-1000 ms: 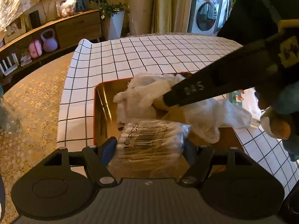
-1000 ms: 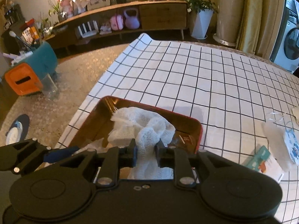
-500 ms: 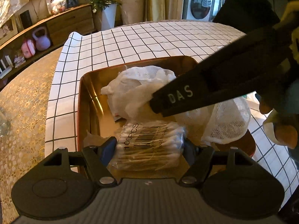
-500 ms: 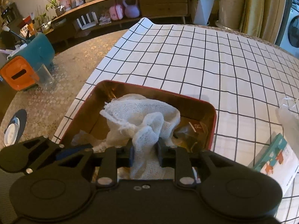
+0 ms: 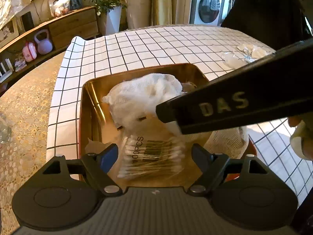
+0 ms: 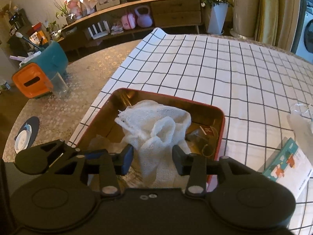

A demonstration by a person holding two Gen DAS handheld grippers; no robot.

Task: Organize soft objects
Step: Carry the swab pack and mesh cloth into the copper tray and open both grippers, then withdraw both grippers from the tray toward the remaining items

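Observation:
A red tin tray with a gold inside [image 5: 86, 105] [image 6: 221, 117] sits on the checked tablecloth. White gauze cloth [image 5: 144, 94] [image 6: 154, 121] lies bunched in it. A clear bag of cotton swabs [image 5: 152, 156] lies in the tray's near end. My left gripper [image 5: 154, 154] is open, its fingers either side of the swab bag without pressing it. My right gripper [image 6: 152, 156] is open over the tray, the gauze loose between its fingers. The right gripper's black finger [image 5: 225, 107] crosses the left wrist view above the gauze.
A small packet and a loose ring [image 6: 207, 135] lie in the tray's right corner. A teal and white box [image 6: 289, 162] and clear plastic items [image 6: 299, 117] lie right of the tray. A sideboard [image 6: 137, 23] and floor clutter stand beyond the table's left edge.
Both grippers have opened: the right let go of the gauze, which now rests in the tray, and the left released the swab bag into the tray.

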